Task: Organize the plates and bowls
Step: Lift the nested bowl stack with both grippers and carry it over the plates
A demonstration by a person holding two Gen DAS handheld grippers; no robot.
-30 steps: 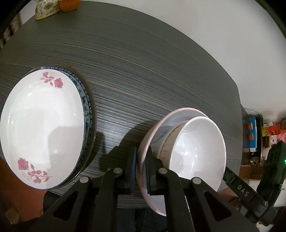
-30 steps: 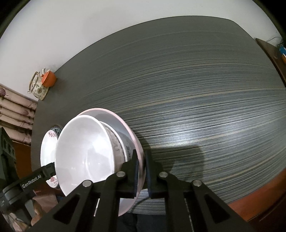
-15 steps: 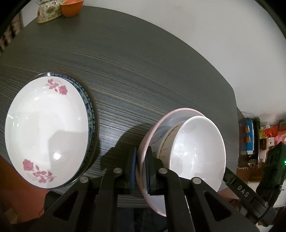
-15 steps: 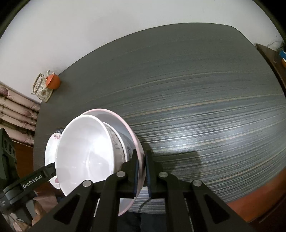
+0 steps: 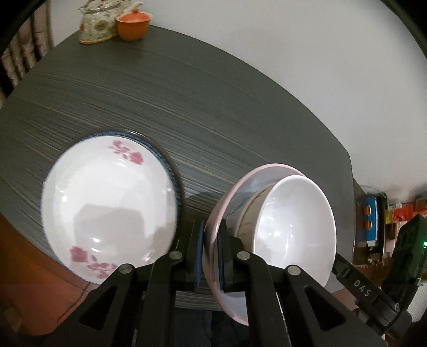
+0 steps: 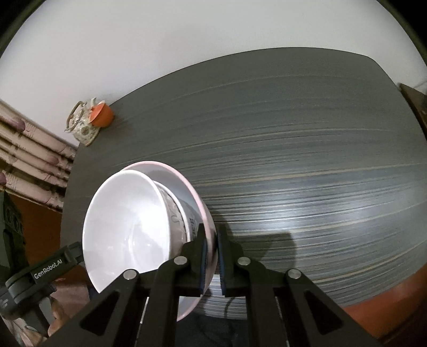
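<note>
Both grippers hold one stack: a pink-rimmed plate (image 5: 226,200) with a patterned bowl and a white bowl (image 5: 296,229) nested on it. My left gripper (image 5: 210,256) is shut on the plate's left rim. My right gripper (image 6: 212,259) is shut on its right rim (image 6: 206,213); the white bowl (image 6: 125,227) shows there too. The stack hangs above the near table edge. A white plate with pink roses (image 5: 106,205) lies on a blue-rimmed plate (image 5: 160,152) to the left of the stack.
The dark striped round table (image 6: 293,160) stretches away ahead. A floral teapot (image 5: 98,24) and an orange lidded cup (image 5: 133,24) stand at its far left edge, also in the right wrist view (image 6: 100,114). Cluttered shelves (image 5: 373,221) are at the right.
Both grippers have lifted the stack and tilted back, so more of the far table and the teapot show. The rose plate pile now appears closer to the stack.
</note>
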